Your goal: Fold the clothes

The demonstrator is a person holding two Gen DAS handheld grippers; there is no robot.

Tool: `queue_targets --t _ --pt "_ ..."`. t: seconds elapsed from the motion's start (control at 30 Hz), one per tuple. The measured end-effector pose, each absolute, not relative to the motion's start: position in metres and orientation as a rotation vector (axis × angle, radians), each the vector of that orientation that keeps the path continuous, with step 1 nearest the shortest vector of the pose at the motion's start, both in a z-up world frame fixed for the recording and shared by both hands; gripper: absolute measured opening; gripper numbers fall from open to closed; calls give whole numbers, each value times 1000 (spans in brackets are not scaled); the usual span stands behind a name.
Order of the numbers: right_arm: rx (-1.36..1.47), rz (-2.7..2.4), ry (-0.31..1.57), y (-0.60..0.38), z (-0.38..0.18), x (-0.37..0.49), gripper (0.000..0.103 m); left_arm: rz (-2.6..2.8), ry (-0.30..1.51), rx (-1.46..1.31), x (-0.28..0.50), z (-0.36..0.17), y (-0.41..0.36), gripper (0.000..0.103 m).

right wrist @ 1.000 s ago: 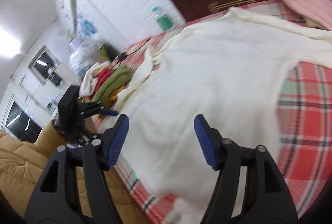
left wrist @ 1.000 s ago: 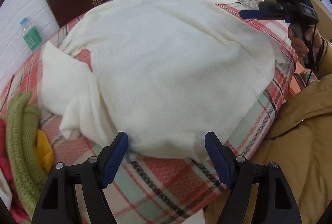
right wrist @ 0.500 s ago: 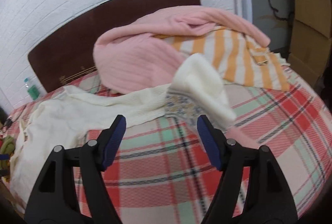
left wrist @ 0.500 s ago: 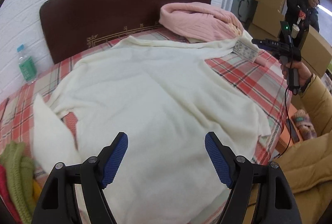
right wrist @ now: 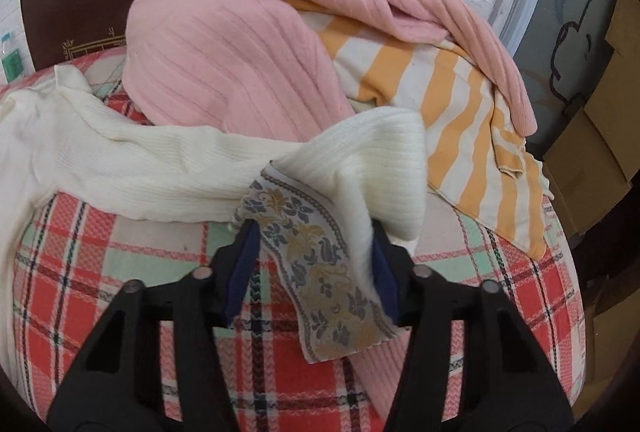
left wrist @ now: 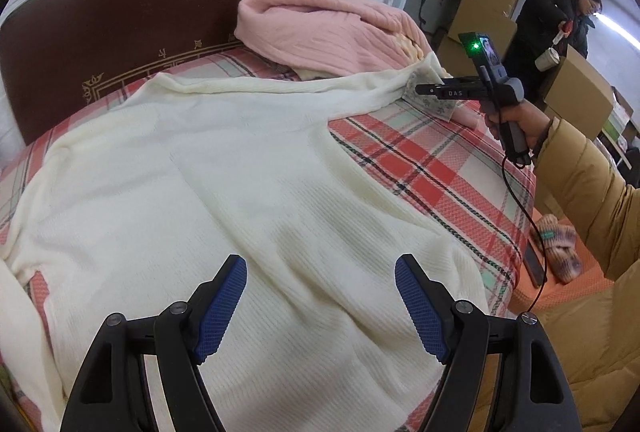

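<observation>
- Left wrist view: my left gripper (left wrist: pixel 321 306) hangs spread wide over the cream sweater (left wrist: pixel 224 192), holding nothing.
- Sweater lies flat on the plaid bed (left wrist: pixel 432 172), one sleeve reaching toward the pink sweater (left wrist: pixel 320 32).
- My right gripper (right wrist: pixel 312 272) is partly closed around that sleeve's cuff (right wrist: pixel 376 168); a firm pinch I cannot tell.
</observation>
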State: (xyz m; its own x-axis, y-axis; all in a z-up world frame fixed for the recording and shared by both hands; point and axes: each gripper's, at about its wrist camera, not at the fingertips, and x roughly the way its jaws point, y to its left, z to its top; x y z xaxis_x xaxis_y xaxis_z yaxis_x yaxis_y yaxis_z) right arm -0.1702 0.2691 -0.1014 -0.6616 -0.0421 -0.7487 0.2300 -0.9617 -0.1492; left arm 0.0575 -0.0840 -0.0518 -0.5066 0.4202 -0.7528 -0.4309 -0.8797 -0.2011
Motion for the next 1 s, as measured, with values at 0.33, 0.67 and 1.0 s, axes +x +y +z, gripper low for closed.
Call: queue_targets --t 0.33,0.67,1.0 --pt "1076 -2483 -264 301 -49 -156 7 2358 -79 -1195 47 -58 -98 78" --pt "1113 -2665 243 259 -49 -147 76 2355 -109 -1165 51 -55 -106 79" --pt "1182 -2683 278 263 -85 -180 83 2326 -135 -1237 50 -71 -99 79"
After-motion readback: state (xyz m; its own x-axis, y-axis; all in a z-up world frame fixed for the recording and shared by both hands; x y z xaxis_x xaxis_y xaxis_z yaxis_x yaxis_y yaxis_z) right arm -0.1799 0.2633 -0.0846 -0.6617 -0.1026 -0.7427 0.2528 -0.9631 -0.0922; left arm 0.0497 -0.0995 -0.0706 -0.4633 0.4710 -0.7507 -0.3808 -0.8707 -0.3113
